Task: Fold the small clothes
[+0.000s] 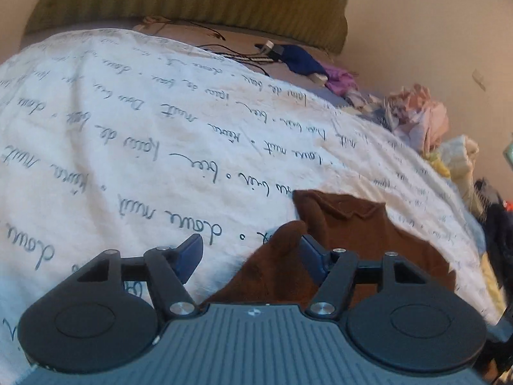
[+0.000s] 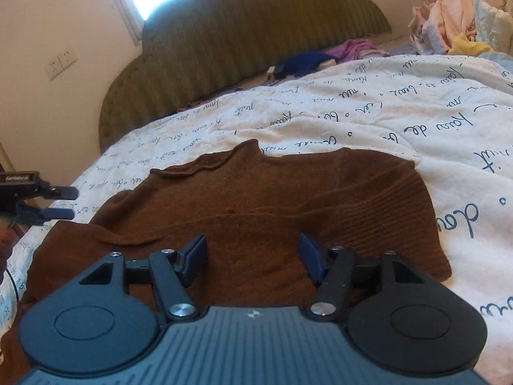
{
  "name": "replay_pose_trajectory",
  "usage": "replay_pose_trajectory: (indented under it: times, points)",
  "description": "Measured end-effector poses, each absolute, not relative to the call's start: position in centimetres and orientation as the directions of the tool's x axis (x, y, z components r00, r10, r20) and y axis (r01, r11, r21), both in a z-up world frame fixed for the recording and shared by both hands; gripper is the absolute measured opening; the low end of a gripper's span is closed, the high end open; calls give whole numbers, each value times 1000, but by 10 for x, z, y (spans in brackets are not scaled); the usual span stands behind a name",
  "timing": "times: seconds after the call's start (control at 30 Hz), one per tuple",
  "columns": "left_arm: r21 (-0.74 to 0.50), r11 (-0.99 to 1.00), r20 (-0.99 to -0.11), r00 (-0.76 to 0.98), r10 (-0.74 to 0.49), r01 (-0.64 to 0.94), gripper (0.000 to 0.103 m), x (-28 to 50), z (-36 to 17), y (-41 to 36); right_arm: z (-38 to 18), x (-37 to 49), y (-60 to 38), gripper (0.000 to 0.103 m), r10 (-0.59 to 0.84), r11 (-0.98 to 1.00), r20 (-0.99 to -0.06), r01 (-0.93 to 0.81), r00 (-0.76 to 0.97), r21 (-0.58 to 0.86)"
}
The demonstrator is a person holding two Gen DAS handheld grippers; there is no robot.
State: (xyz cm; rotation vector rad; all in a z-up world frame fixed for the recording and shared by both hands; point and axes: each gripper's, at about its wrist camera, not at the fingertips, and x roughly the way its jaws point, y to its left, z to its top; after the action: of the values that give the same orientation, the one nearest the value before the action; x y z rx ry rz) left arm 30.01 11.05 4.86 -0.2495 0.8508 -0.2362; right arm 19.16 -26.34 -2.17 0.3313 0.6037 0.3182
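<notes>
A small brown knit sweater (image 2: 256,199) lies spread on a white quilt with blue handwriting print (image 2: 416,122). My right gripper (image 2: 253,256) is open just above the sweater's near part, holding nothing. My left gripper (image 1: 250,253) is open at the sweater's left edge (image 1: 368,234); a raised fold of brown cloth (image 1: 282,250) lies between its jaws, not clamped. The left gripper also shows at the left edge of the right wrist view (image 2: 61,203), fingers apart, beside the sweater's sleeve.
A green padded headboard (image 2: 240,48) stands at the back. A pile of loose clothes (image 2: 458,22) lies at the bed's far corner, with blue and purple garments (image 2: 307,62) and cables (image 1: 237,53) near the headboard. The wall has a socket (image 2: 61,62).
</notes>
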Motion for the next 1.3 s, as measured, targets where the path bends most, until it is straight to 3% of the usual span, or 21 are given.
replay_pose_trajectory:
  times: [0.2, 0.27, 0.6, 0.67, 0.73, 0.83, 0.9, 0.93, 0.97, 1.0, 1.03, 1.07, 1.1, 1.17, 1.3]
  points:
    - [-134, 976, -806, 554, -207, 169, 36, 314, 18, 77, -23, 192, -268, 66, 410, 881, -479, -201, 776, 428]
    - [-123, 973, -802, 557, -214, 197, 9, 312, 18, 74, -24, 193, -269, 66, 415, 876, -475, -200, 776, 440]
    - [-37, 992, -737, 667, -108, 119, 6, 296, 47, 90, -24, 194, -269, 67, 415, 875, -472, -199, 778, 442]
    - [-36, 998, -747, 662, -63, 54, 7, 300, 46, 106, -25, 193, -268, 67, 413, 877, -474, -199, 778, 437]
    - [-75, 996, -784, 614, -94, 56, 8, 304, 32, 113, -25, 194, -266, 67, 408, 881, -476, -198, 779, 430]
    - [-39, 999, -735, 676, -49, 31, 23, 290, 33, 109, -24, 194, -262, 68, 395, 893, -485, -201, 780, 404]
    - [-37, 998, -666, 746, 7, -42, 25, 274, 50, 108, -22, 194, -254, 72, 375, 910, -499, -206, 781, 360]
    - [-30, 997, -620, 784, 38, -72, 34, 262, 61, 106, -20, 193, -246, 76, 348, 928, -517, -210, 782, 308]
    - [-46, 995, -561, 827, 48, -88, 54, 246, 73, 102, -18, 193, -235, 81, 313, 947, -538, -213, 783, 240]
    - [-74, 993, -509, 860, 46, -96, 66, 230, 82, 98, -17, 193, -225, 82, 273, 962, -558, -212, 783, 173]
    - [-101, 991, -452, 891, 35, -90, 88, 209, 91, 90, -17, 192, -212, 89, 232, 971, -577, -221, 783, 90]
    - [-119, 990, -395, 919, 18, -71, 102, 189, 98, 81, -19, 192, -202, 98, 208, 971, -591, -237, 780, 28]
    - [-129, 990, -344, 939, 9, -57, 102, 171, 101, 73, -20, 190, -196, 103, 189, 970, -591, -243, 784, -12]
    - [-115, 993, -290, 957, -8, -27, 102, 140, 105, 52, -21, 188, -195, 103, 177, 972, -583, -236, 793, -25]
    - [-109, 992, -303, 953, 26, -62, 102, 103, 100, 38, -22, 193, -208, 103, 223, 970, -591, -237, 775, 54]
